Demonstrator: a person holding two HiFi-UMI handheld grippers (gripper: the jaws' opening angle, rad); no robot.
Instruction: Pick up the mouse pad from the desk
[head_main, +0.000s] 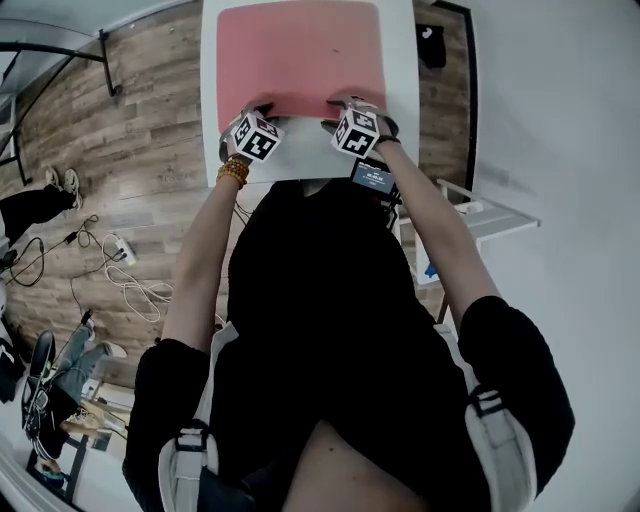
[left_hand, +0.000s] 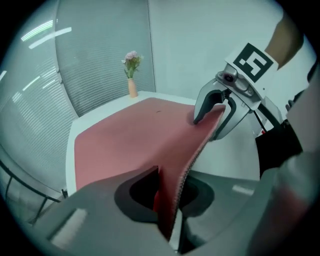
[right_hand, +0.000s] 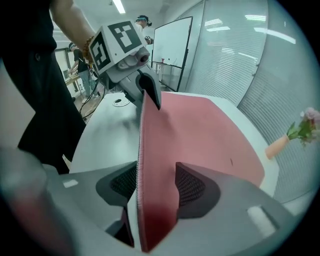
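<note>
- Desk (head_main: 402, 80): white top, seen from above in the head view, with the person standing at its near edge.
- Mouse pad (head_main: 300, 55): a large pink sheet covering most of the desk. Its far part lies flat on the top, while the near edge is raised off the surface and bends upward between the two grippers.
- Left gripper (head_main: 255, 112): at the near left corner of the mouse pad. Its jaws are clamped on the lifted edge, which fills the gap between them in the left gripper view.
- Right gripper (head_main: 342, 105): at the near right part of the same edge. Its jaws stand wide apart, released, and the edge rises between them with free space beside it.
- Vase (left_hand: 132, 88): small and peach-coloured, holding a sprig of flowers, upright at the far edge of the desk and clear of the mouse pad.
</note>
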